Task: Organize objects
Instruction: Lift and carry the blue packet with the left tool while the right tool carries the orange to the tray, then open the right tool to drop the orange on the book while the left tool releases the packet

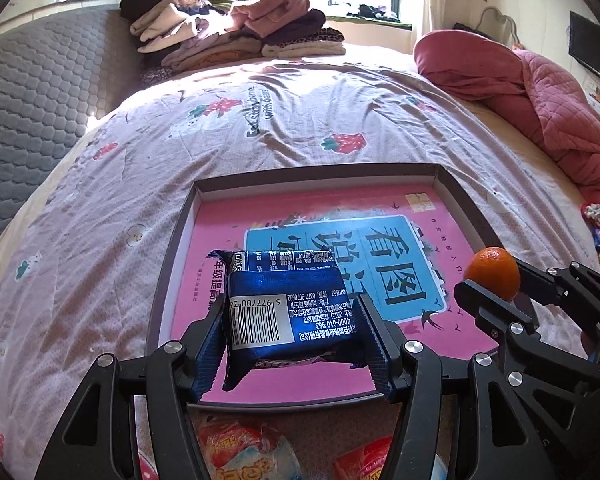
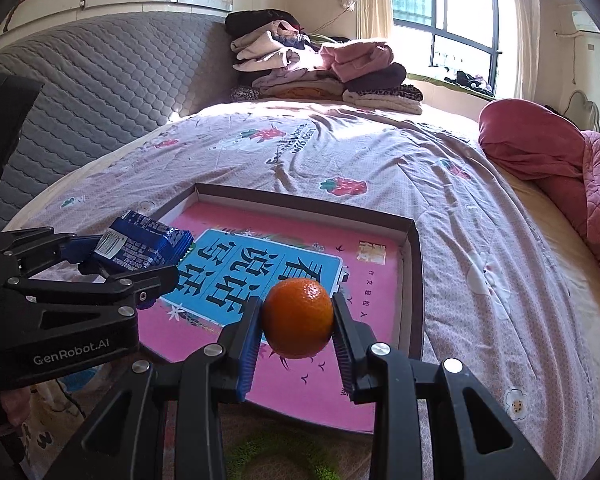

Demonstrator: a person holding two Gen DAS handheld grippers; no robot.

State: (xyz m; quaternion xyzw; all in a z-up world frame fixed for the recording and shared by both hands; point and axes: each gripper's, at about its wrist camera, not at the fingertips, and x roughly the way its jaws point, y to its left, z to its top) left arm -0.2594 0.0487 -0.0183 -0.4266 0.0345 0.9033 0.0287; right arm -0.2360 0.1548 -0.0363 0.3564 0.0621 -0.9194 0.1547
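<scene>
left tongs (image 2: 100,276): "GenRobot.AI" | blue snack packet (image 1: 288,308): "4000-010-983", "0370-3070682" | pink book (image 1: 396,256): "看图"

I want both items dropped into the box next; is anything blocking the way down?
Nothing visible does. The blue snack packet and the orange hang over the open box, whose pink book lies flat inside.

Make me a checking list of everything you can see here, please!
Surface: bed sheet with strawberry print.
Job's things: blue snack packet and orange, both held over the box tray with a pink book inside.
Clutter: red snack bags at the near edge; folded clothes pile; pink quilt.
Grippers: left gripper shut on the packet; right gripper shut on the orange.
Cables: nothing seen.
Surroundings: grey headboard, window.
</scene>
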